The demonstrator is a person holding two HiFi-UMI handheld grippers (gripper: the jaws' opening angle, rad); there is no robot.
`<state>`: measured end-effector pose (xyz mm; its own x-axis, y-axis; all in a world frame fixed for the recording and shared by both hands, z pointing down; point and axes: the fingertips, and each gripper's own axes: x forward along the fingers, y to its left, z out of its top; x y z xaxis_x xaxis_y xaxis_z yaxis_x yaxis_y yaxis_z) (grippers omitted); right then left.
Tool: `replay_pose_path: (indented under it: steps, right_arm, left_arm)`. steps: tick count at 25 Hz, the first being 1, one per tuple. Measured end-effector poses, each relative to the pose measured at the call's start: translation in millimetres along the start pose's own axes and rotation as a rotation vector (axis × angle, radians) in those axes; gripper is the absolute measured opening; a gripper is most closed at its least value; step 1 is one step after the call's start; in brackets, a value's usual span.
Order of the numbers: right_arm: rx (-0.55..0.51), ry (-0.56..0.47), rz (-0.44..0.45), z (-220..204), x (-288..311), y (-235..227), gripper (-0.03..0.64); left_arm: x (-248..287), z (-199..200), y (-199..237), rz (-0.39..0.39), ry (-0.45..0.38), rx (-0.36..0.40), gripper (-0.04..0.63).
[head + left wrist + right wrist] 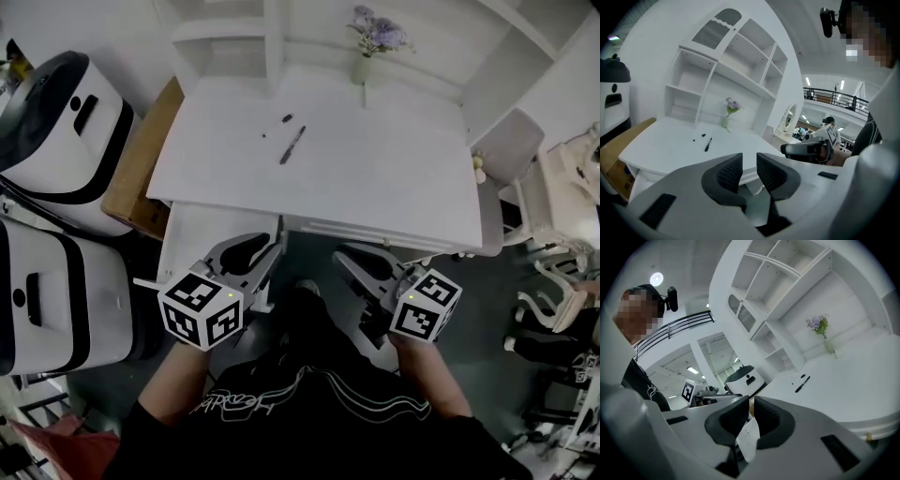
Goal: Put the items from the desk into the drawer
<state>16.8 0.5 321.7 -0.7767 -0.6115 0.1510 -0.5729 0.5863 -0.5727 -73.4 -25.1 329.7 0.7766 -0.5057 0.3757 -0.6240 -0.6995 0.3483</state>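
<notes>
The pen [292,145] lies on the white surface [394,178], well back from the front edge. Its cap [287,118] lies just beyond it, and a tiny dark speck sits to their left. A vase [361,67] of purple flowers stands at the back of the surface, against the shelves [740,51]. Both grippers hang in front of the surface and below its edge, well apart from the pen.

Only the head view shows both grippers side by side, with the person's arms behind them. It also shows a white panel [211,230] under the front-left corner, just beyond the left gripper [267,248]. Whether that panel is the drawer pulled out I cannot tell. Two white-and-black units [56,122] and a brown board [141,159] stand to the left of the surface.

The left gripper view shows what the head view cannot. Its fingers [729,173] stand a little apart, with a clear gap between them and nothing in it. The right gripper appears at that view's right side, level with it.

The right gripper view shows the right gripper [749,404] with its fingers almost together. A white slip [748,439] stands in the narrow gap low between them, and no other view shows the slip. Whether the pads pinch it I cannot tell.
</notes>
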Motion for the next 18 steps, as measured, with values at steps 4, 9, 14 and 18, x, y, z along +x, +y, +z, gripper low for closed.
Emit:
replay_pose_path:
  steps: [4,9,14,18]
  right_arm:
    - [0.022,0.007,0.016,15,21,-32,0.061]
    - [0.075,0.021,0.005,33,32,-86,0.061]
    - [0.107,0.013,-0.031,54,35,-138,0.061]
    - [0.136,0.017,-0.059,59,36,-171,0.061]
  left_arm:
    - [31,14,37,0.054,0.018,-0.013,0.155]
    - [89,40,84,0.123,0.040,-0.019,0.238]
    - [147,47,128,0.174,0.118,0.013,0.256]
    - [190,42,159,0.220,0.174,0.016,0.252]
